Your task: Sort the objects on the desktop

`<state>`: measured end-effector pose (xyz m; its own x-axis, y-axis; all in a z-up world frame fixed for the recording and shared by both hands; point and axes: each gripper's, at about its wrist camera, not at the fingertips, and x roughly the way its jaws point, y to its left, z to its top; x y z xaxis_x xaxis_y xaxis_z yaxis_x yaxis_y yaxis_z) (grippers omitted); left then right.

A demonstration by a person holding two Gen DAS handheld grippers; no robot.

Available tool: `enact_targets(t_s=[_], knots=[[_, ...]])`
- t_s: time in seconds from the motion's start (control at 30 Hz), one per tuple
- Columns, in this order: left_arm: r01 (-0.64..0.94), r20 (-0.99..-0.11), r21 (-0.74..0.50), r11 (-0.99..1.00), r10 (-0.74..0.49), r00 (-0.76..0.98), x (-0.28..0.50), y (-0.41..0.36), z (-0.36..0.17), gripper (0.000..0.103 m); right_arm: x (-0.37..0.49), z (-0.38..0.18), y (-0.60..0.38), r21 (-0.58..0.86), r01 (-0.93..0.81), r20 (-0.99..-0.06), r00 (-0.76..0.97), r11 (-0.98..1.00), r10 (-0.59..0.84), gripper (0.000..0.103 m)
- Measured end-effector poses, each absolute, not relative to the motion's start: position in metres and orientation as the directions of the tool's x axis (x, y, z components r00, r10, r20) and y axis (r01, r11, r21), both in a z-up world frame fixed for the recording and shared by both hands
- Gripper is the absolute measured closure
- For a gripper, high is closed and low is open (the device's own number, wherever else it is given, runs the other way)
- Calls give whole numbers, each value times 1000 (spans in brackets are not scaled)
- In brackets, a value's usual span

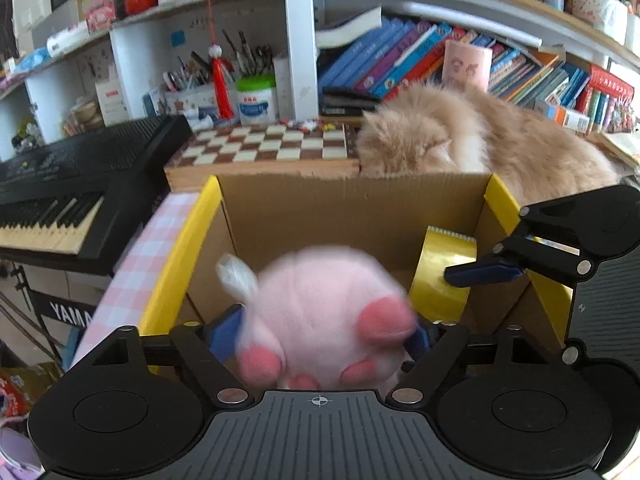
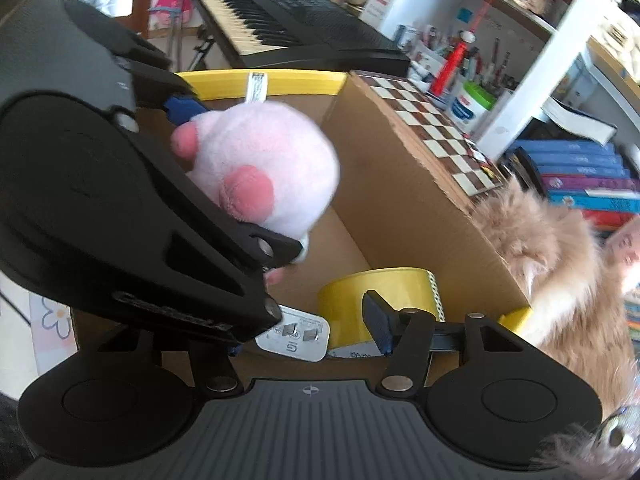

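Cardboard box (image 1: 352, 208) holds the sorted items. Pink plush toy (image 1: 320, 320), soft, light, squashy: left gripper (image 1: 320, 334) jaws spread beside its flanks, over the box. Yellow tape roll (image 2: 376, 296), stiff, stands far-right inside; right gripper (image 2: 308, 334) open near it.

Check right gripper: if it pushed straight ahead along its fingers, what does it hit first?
Most likely the yellow tape roll, sitting right ahead of the right gripper inside the box. The white charger lies low between the fingers and might touch first; depth is unclear.
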<state>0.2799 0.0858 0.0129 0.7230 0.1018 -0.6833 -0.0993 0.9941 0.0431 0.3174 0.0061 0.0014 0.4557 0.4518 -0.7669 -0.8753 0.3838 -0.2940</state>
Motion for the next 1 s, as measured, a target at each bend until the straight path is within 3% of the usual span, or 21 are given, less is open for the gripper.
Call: enact_targets(t_s=[0.17, 0.6, 1.0], knots=[[-106, -640, 37, 994, 105, 761, 268, 86, 28, 10, 309, 13, -3, -294, -843, -718, 505, 451, 478, 38], [-112, -523, -21, 994, 85, 848, 217, 92, 69, 9, 277, 54, -37, -283, -729, -591, 644, 623, 485, 37], [-138, -482, -66, 988, 89, 872, 157, 99, 79, 9, 232, 75, -72, -121, -565, -512, 740, 816, 436, 37]])
